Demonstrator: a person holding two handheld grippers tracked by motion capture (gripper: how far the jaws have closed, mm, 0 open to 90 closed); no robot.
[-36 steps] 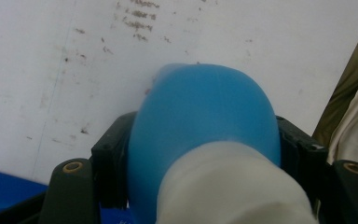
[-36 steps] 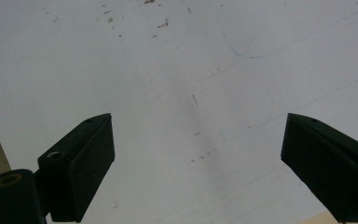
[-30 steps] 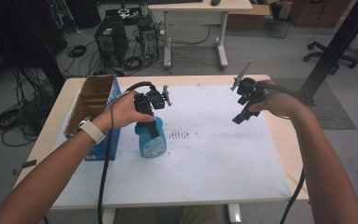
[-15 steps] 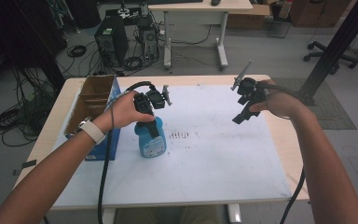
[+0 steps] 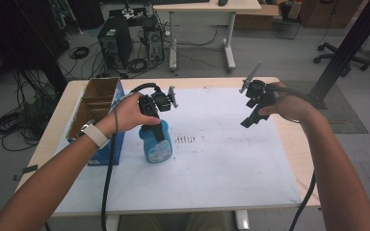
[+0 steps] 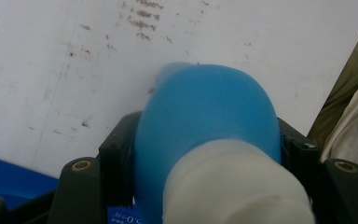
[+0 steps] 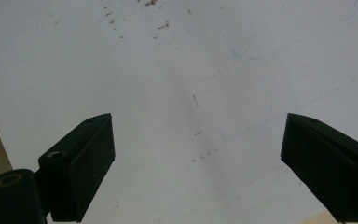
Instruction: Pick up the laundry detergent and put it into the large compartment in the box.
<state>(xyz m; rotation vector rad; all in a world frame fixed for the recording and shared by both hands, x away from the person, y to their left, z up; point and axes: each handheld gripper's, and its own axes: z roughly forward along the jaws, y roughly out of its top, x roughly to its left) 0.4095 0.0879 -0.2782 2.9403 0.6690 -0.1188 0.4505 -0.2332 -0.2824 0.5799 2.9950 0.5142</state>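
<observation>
The left gripper (image 5: pixel 156 126) pinches the blue plastic bottle (image 5: pixel 157 147) by its neck; the right gripper (image 5: pixel 251 119), far right, hangs spread wide, holding nothing.

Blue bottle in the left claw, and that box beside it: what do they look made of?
The blue bottle looks like smooth, slightly translucent plastic with a matt white plastic neck, judging by its soft even sheen. The box looks like cardboard: raw brown inside walls and dividers, printed blue outside. The left claw grips the bottle's neck.
</observation>
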